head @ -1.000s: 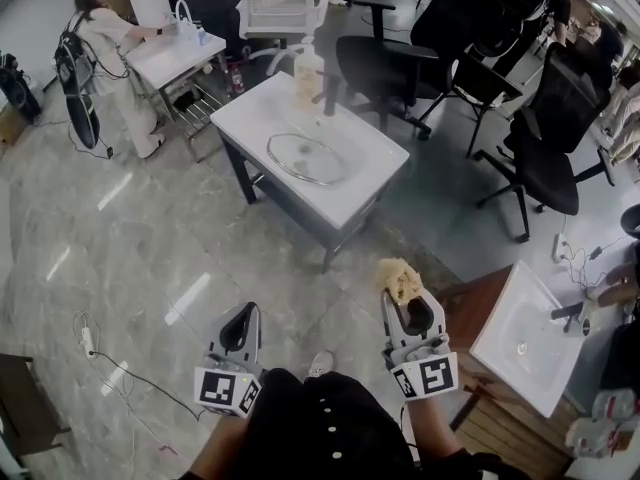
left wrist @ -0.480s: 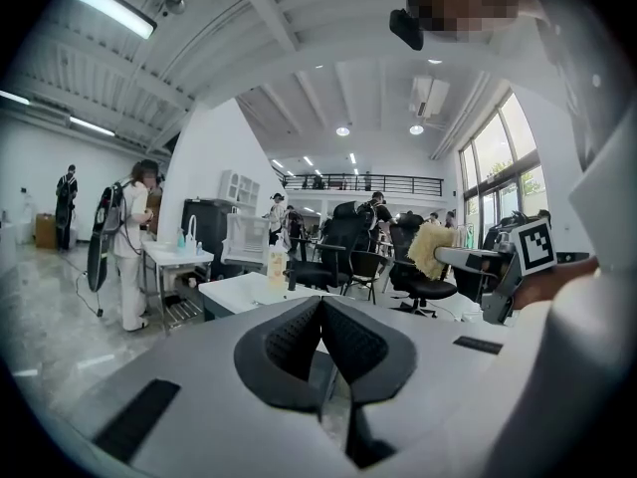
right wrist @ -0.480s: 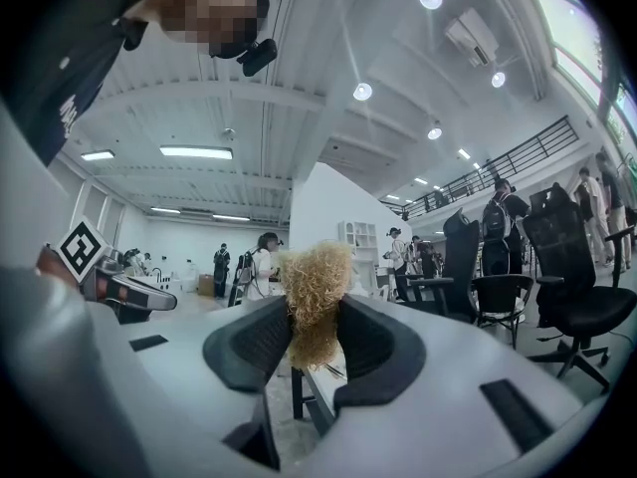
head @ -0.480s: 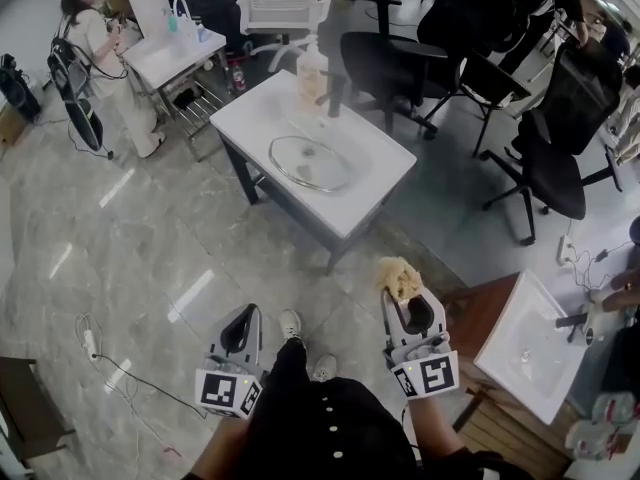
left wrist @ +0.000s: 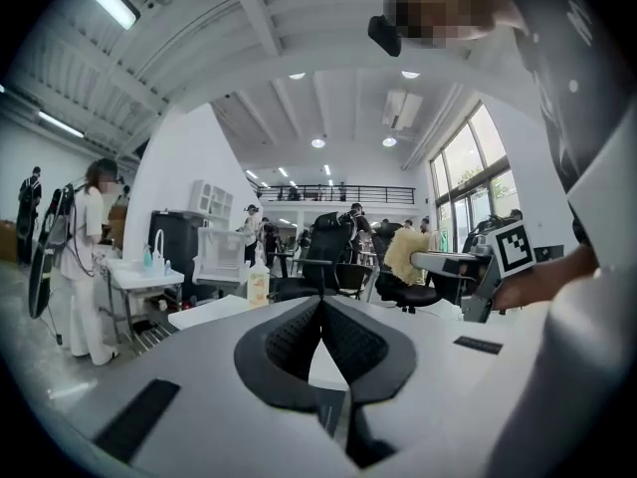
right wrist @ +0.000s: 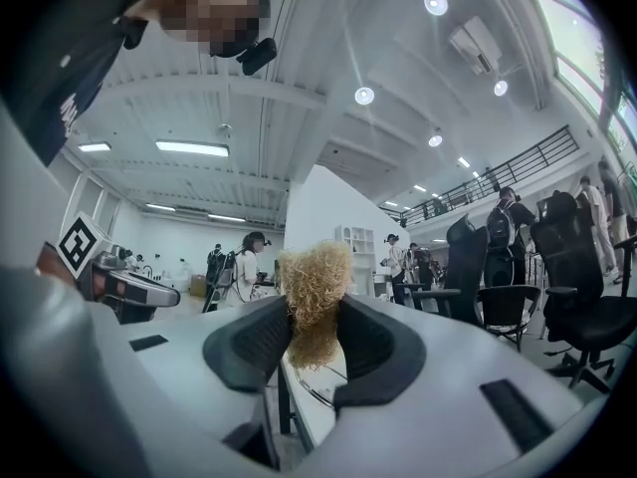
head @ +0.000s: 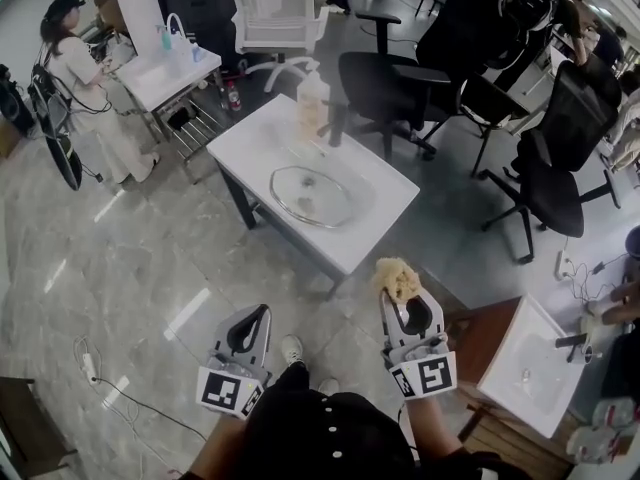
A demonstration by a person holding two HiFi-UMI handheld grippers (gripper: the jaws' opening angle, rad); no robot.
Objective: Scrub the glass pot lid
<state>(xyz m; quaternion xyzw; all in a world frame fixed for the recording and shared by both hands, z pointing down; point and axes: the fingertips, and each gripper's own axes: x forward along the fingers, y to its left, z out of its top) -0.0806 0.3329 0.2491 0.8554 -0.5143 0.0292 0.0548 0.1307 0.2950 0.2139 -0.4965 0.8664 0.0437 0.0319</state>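
The glass pot lid (head: 307, 194) lies flat in the basin of a white sink table (head: 372, 223), well ahead of both grippers. A soap bottle (head: 311, 99) and a dark faucet (head: 336, 116) stand at the table's far side. My right gripper (head: 397, 286) is shut on a yellow-brown scrubber (head: 398, 277), a frizzy tuft that stands up between the jaws in the right gripper view (right wrist: 314, 302). My left gripper (head: 253, 322) is shut and holds nothing; its black pads (left wrist: 294, 342) meet. Both grippers hang over the floor, short of the table.
Black office chairs (head: 545, 168) stand to the right of and behind the table. A second white sink (head: 532, 363) is at the lower right. A person (head: 82, 98) stands by another table (head: 165, 66) at the upper left. A cable (head: 100, 368) lies on the marble floor.
The sink table with the lid has come nearer and lower in the head view as I walk toward it. Both grippers keep their pose and the scrubber stays gripped.
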